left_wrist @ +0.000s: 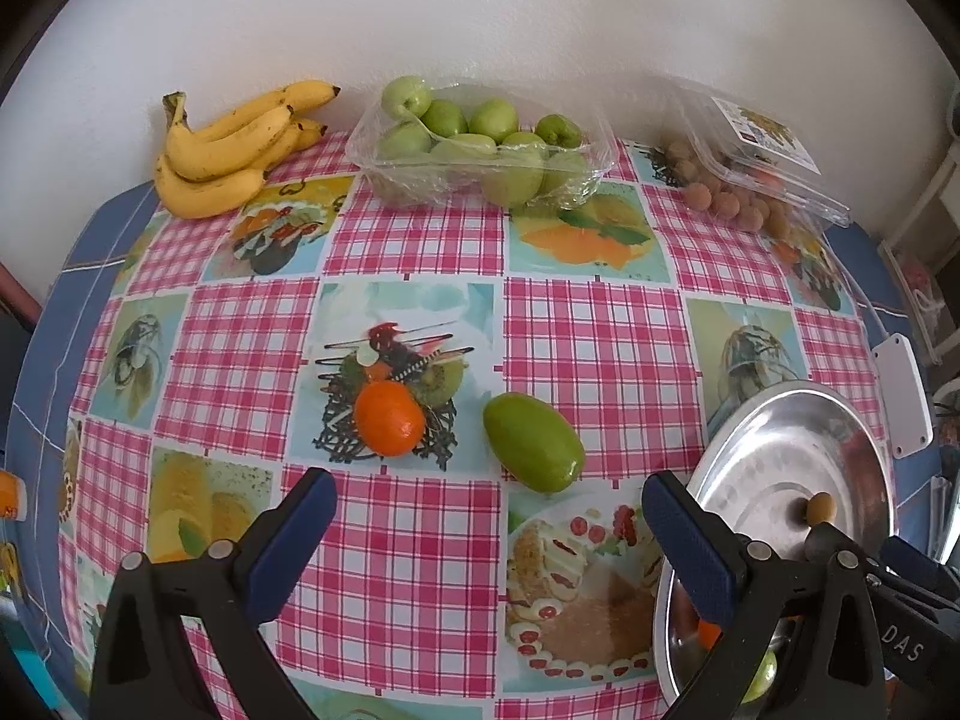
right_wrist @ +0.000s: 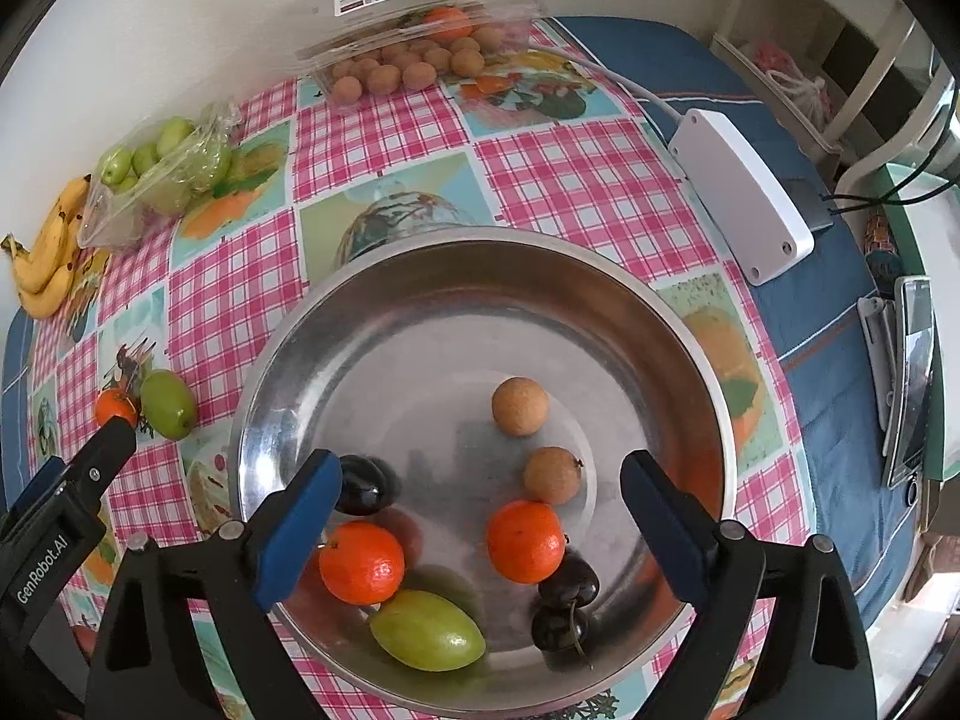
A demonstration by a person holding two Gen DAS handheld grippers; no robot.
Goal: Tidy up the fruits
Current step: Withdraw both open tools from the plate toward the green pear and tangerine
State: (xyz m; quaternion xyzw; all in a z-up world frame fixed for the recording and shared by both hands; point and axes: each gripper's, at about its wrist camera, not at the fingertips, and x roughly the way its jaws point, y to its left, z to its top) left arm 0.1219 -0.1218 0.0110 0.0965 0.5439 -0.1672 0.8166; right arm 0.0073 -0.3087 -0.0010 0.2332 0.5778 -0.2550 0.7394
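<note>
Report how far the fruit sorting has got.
Done: the metal bowl holds two tangerines, two longans, a green fruit and dark cherries. In hand: nothing; the left gripper and right gripper are open. Left: the tangerine and green jujube on the tablecloth.

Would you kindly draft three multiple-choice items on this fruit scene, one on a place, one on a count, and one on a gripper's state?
1. Where does the loose green fruit on the tablecloth lie?
A. right of the loose orange fruit
B. on the bananas
C. in the clear tray

2. How many orange fruits lie in the metal bowl?
A. none
B. two
C. five

3. How does the left gripper stand?
A. shut on the orange fruit
B. shut on a banana
C. open, holding nothing

Key: 1 A, they sit side by side in the left wrist view. 2 B, one and another show in the right wrist view. 3 C, its fingers stand wide apart.
</note>
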